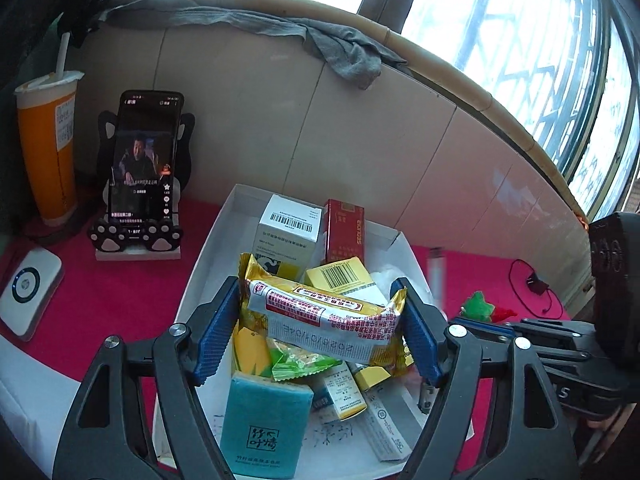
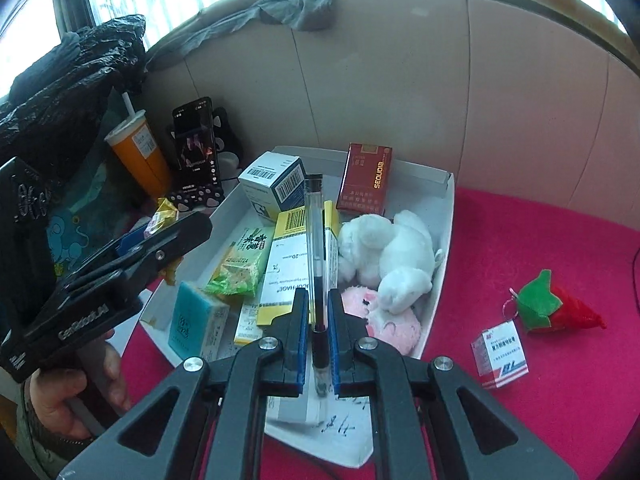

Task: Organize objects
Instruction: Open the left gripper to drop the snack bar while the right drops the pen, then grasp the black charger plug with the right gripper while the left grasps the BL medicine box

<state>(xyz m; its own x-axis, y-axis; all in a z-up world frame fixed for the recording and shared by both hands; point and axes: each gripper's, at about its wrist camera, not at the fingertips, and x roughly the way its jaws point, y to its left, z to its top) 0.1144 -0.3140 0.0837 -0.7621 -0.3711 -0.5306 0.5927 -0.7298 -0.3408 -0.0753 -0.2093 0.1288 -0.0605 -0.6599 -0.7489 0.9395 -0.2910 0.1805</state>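
Note:
My left gripper point(image 1: 320, 320) is shut on a yellow and white snack packet point(image 1: 320, 312) and holds it above the white box point(image 1: 224, 232). The box holds a teal tissue pack point(image 1: 266, 420), a red cigarette pack point(image 1: 344, 236), a white carton point(image 1: 286, 232), yellow cartons and a green wrapper. My right gripper point(image 2: 318, 316) is shut on a clear pen point(image 2: 316, 240), held over the same box point(image 2: 448, 232). White and pink plush toys point(image 2: 392, 264) lie in the box's right side. The left gripper point(image 2: 132, 256) shows at the left of the right wrist view.
On the pink cloth point(image 2: 540, 240) right of the box lie a small red and white medicine box point(image 2: 500, 356) and a strawberry plush point(image 2: 556, 304). A phone on a stand point(image 1: 144, 160), an orange drink cup point(image 1: 48, 148) and a white round-dial device point(image 1: 28, 288) stand left. A tiled wall runs behind.

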